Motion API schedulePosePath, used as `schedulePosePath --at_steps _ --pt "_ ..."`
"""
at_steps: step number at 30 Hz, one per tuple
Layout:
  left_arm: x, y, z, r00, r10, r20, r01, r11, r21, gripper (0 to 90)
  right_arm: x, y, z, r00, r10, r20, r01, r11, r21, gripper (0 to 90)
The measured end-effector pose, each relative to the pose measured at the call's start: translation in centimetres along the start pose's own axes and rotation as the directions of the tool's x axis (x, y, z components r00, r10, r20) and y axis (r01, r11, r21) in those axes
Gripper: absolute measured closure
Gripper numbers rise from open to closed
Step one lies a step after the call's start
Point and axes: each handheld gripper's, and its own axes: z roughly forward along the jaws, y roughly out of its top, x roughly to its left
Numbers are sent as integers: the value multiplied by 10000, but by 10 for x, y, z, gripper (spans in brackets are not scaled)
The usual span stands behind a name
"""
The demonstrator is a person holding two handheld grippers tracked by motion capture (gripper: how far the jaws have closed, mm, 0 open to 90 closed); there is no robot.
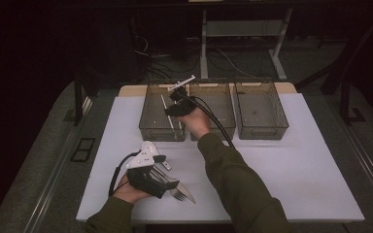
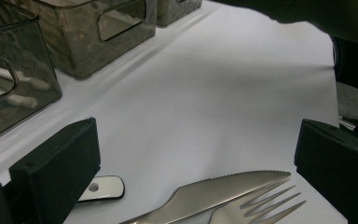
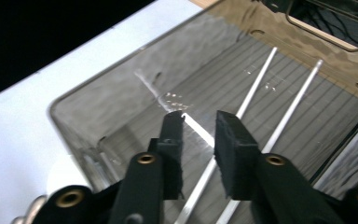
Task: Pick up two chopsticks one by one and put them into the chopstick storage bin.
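At the table's front left, my left gripper point(image 1: 167, 182) stands wide open around a steel knife point(image 2: 223, 191) and fork point(image 2: 265, 207), which lie side by side point(image 1: 182, 193). A flat handle end with a hole point(image 2: 98, 189) lies beside the left jaw. My right gripper point(image 1: 175, 104) hangs over the left smoky bin point(image 1: 148, 128), jaws a small gap apart point(image 3: 198, 128). Two long pale rods point(image 3: 291, 109) lie along the bin floor. A thin bright strip point(image 3: 198, 131) slants under the jaws; I cannot tell whether it touches them.
Three see-through bins stand in a row at the back: the left one, a middle one point(image 1: 213, 130) and a right one point(image 1: 261, 131). A white mat point(image 1: 291, 170) covers the table. The right forearm point(image 1: 233, 179) crosses the middle of it. Table legs and cables are beyond.
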Motion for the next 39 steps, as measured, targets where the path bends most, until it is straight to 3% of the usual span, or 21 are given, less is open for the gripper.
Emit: schedulePosePath --at_steps 7,14,25,39 --pt "0 0 0 10000 73 -38 -72 10000 41 0 -3 -7 -23 9983 -65 -572 45 9994 -350 506" --pt "-1 0 0 10000 85 -51 -84 9999 125 0 -12 -21 -52 9960 -107 -885 40 9971 -760 403" --pt "-1 0 1 10000 50 -61 -49 9999 133 0 -17 -57 -96 9951 -420 -899 307 9919 -1232 352" --pt "-1 -1 1 9999 62 -139 -60 9998 164 0 -24 -113 -136 9913 -551 -1195 358 9867 -1583 335"
